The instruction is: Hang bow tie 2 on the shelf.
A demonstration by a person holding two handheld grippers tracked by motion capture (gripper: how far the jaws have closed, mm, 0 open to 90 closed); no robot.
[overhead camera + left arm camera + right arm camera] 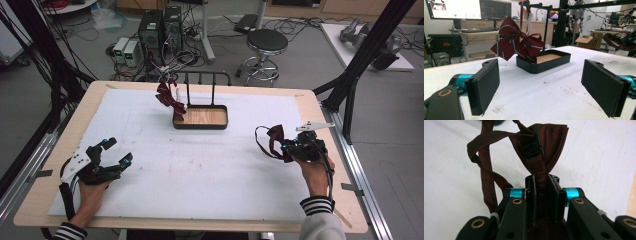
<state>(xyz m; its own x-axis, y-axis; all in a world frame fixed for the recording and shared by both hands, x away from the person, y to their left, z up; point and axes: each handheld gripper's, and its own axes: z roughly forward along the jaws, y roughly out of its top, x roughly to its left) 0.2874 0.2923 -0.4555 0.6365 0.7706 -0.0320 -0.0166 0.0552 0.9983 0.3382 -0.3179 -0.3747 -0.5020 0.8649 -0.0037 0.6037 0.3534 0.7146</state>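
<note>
The right gripper (541, 195) has its black jaws pinched tight on the middle of a plain dark-red fabric bow tie (544, 147), whose thin strap (484, 167) loops loose beside it and carries a small black plastic clasp (532, 147). This tie is held above the white mat (210, 165) near the worktop's right edge. The left gripper (116, 152) rests near the front left corner, jaws spread wide around nothing. Toward the back edge stands a black tray with a wooden floor (201, 118); a striped dark-red bow tie (517, 43) hangs from its black rail (202, 75).
</note>
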